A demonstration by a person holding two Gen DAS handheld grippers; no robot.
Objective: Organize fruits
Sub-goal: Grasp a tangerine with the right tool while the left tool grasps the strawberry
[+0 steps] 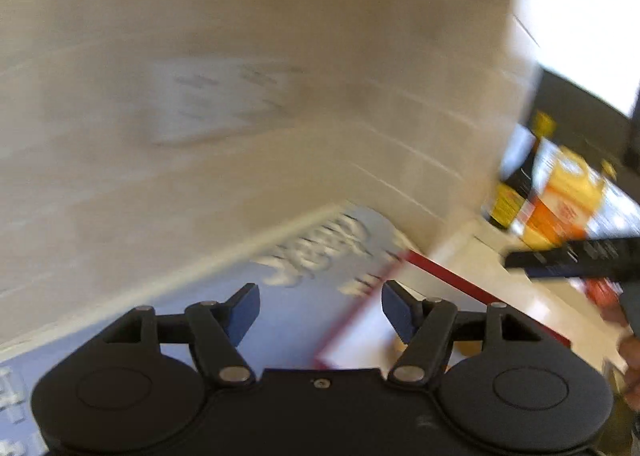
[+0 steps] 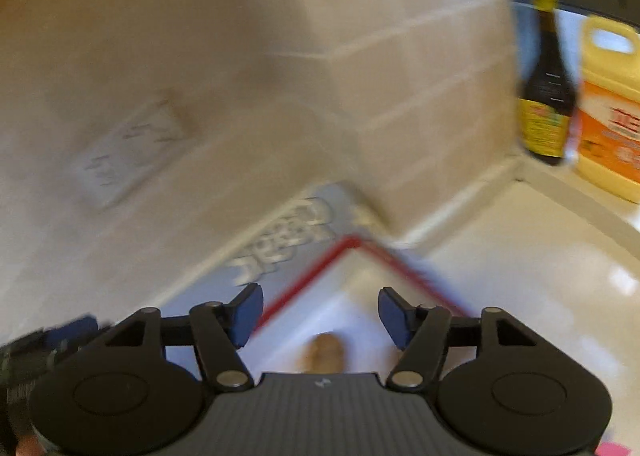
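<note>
Both views are motion-blurred. I read what I can.

Right gripper (image 2: 321, 312): fingers spread wide, nothing between them. One brownish fruit (image 2: 326, 352) lies in a white tray with a red rim (image 2: 304, 282), near the camera, below the gap between the fingers and slightly right of centre; not touching either pad. Type of fruit: cannot tell.

Left gripper (image 1: 320, 310): fingers also wide apart, empty. The same tray's red rim (image 1: 444, 276) runs under the right finger; an orange-tan patch (image 1: 466, 347) shows behind that finger's linkage, too hidden to identify.

The tray sits partly on a grey mat with white lettering (image 2: 296, 232), against a beige tiled wall (image 2: 400, 68). One wall outlet (image 2: 132, 148), far left.

Count on the counter (image 2: 520, 256), far right: one dark bottle with a yellow label (image 2: 546, 96), one yellow-orange jug (image 2: 612, 112) just beside it. Fruits confirmed: one. Trays: one.

In the left view, the other gripper (image 1: 576, 256) enters at right.
</note>
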